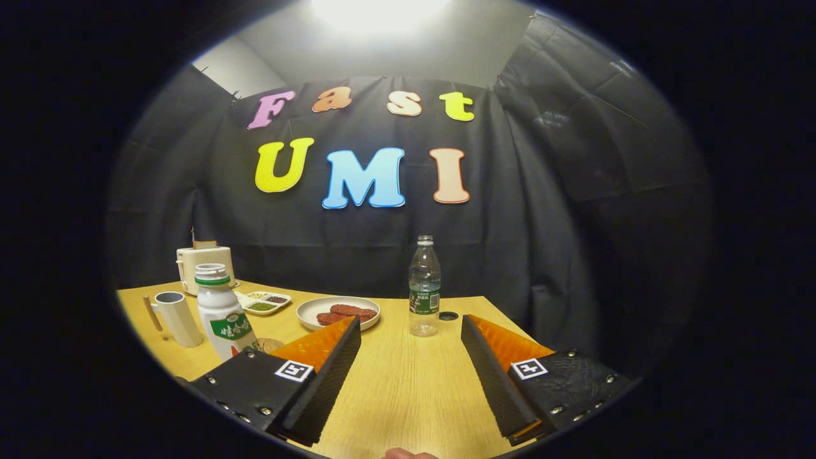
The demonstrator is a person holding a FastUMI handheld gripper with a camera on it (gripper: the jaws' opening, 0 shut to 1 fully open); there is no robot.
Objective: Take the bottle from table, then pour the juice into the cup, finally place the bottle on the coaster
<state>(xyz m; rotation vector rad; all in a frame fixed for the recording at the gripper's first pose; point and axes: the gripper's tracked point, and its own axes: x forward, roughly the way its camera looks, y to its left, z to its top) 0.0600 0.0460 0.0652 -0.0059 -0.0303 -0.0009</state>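
My fingers (411,331) stand wide apart, empty; bottle (424,287) just ahead; I should advance level, straddle its label band.

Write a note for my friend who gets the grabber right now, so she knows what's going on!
Gripper: fingers wide open, holding nothing, bare table between them.
Clear bottle: upright just beyond the fingers, cap off; the small dark cap lies beside it.
Cup: off past the left finger, behind the white bottle.
Coaster: flat beside the white bottle, nothing on it.
Done: nothing yet.
Left: grab the clear bottle, pour into the cup, set it on the coaster.
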